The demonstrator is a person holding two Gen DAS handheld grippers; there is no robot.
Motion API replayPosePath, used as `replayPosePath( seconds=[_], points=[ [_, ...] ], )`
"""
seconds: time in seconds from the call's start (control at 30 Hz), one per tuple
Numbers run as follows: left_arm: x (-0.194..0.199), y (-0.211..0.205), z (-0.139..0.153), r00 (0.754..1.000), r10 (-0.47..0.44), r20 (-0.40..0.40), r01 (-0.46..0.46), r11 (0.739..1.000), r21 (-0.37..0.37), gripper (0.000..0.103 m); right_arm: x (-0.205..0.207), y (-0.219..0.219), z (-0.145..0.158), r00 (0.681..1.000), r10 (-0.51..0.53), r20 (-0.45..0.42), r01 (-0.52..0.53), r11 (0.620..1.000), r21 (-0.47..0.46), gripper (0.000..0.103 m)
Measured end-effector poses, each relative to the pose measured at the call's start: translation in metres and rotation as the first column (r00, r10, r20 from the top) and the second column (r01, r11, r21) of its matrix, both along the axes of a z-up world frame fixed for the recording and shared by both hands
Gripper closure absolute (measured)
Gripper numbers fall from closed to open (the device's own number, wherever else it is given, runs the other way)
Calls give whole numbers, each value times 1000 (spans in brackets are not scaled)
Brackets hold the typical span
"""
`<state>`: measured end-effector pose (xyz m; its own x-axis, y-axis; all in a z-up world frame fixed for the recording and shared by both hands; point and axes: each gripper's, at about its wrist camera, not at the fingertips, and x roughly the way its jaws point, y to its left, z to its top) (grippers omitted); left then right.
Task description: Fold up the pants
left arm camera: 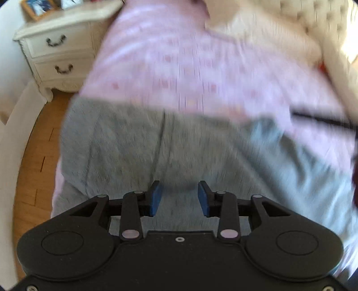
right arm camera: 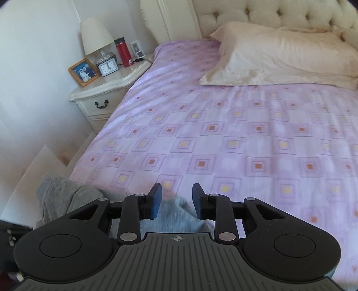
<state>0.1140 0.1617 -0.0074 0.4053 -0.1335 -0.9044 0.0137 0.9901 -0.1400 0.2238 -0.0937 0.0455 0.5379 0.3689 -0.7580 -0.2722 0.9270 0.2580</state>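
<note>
Left hand-held gripper [left arm camera: 179, 198] parted, empty, above one grey pants [left arm camera: 138, 145] lying crosswise on bed [left arm camera: 190, 56]; right hand-held gripper [right arm camera: 177, 200] parted, unclamped over pants edge.

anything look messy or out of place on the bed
The grey pants lie bunched at the bed's near left corner in the right wrist view, one part sagging over the edge instead of lying flat. The sheet and pillow look tidy.

A home bedroom — a bed [right arm camera: 223, 134] with lilac patterned sheet, cream pillow [right arm camera: 279, 56] and tufted headboard [right arm camera: 279, 15], beside a white nightstand [right arm camera: 100, 94] holding lamp [right arm camera: 96, 33], clock [right arm camera: 108, 67] and framed photo [right arm camera: 84, 71].
</note>
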Motion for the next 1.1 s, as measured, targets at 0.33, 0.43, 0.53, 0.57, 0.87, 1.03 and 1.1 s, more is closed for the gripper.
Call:
replayPosePath(
  seconds=[0.33, 0.43, 0.53, 0.57, 0.87, 1.03, 1.1],
  points=[
    [-3, 15, -2, 998, 61, 0, -61, 996, -64, 59, -52, 49, -37, 951, 292, -105, -306, 940, -153, 73],
    [-3, 18, 13, 993, 93, 74, -88, 994, -67, 59, -70, 60, -38, 946, 319, -50, -322, 919, -228, 73],
    [7, 14, 25, 990, 88, 110, -74, 990, -120, 59, -73, 60, -37, 958, 283, -47, -287, 934, -212, 73],
    [11, 10, 27, 990, 80, 118, -64, 989, -136, 58, -73, 60, -36, 959, 278, -46, -282, 936, -209, 73],
    [18, -19, -6, 995, 23, 94, -21, 999, -24, 53, -74, 39, -2, 969, 233, 77, -218, 961, -168, 74],
    [13, -19, -6, 994, 29, 109, -26, 999, -25, 53, -38, 23, 6, 986, 131, 102, -118, 985, -127, 73],
    [13, -22, -6, 993, 31, 111, -29, 999, -24, 53, -27, 24, -4, 990, 126, 58, -118, 986, -121, 73]
  ],
)
